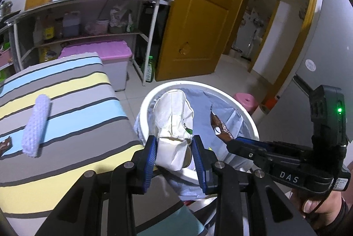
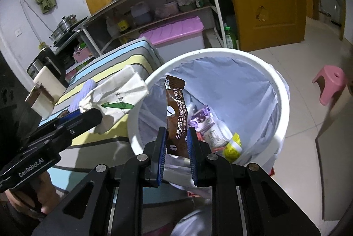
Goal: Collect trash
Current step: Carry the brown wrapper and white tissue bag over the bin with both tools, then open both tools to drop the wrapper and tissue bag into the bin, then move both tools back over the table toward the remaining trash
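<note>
My left gripper is shut on a crumpled white paper bag, held over the near rim of a white bin lined with a pale blue bag. In the right wrist view my right gripper is shut on a brown coffee sachet, which stands upright above the open bin. Several wrappers lie at the bin's bottom, among them a yellow one. Each gripper shows in the other's view: the right gripper with its sachet, the left gripper with the paper bag.
A table with a striped cloth stands left of the bin, bearing a lilac knitted roll and a brown sachet at its left edge. Behind are a pink-lidded box, a shelf rack, a yellow door and a pink stool.
</note>
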Demonstrator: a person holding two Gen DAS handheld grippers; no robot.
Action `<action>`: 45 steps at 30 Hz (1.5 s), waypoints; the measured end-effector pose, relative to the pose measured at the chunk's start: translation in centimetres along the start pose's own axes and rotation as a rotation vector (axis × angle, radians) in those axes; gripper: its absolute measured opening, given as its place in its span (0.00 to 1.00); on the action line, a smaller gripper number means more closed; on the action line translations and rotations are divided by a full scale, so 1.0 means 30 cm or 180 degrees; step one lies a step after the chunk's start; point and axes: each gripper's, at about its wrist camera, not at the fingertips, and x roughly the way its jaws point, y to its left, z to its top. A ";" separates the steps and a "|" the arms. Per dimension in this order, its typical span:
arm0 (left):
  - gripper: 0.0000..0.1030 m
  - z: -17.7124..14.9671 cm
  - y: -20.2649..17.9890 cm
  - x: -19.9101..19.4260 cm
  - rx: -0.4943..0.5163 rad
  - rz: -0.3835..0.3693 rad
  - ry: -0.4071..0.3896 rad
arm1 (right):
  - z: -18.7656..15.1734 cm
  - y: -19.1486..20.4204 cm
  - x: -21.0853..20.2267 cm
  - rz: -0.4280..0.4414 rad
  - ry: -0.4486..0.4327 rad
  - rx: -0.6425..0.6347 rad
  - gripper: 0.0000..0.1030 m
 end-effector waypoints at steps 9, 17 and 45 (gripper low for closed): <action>0.33 0.011 -0.024 0.088 0.0074 -0.0074 0.0152 | -0.014 -0.043 0.034 -0.0052 0.0133 0.0080 0.19; 0.34 0.010 -0.017 0.101 0.0052 -0.0096 0.0169 | -0.014 -0.049 0.062 0.0008 0.0241 0.0114 0.20; 0.35 -0.023 0.047 -0.062 -0.0131 -0.0042 -0.0070 | -0.001 0.058 -0.040 0.0031 0.0010 -0.0121 0.29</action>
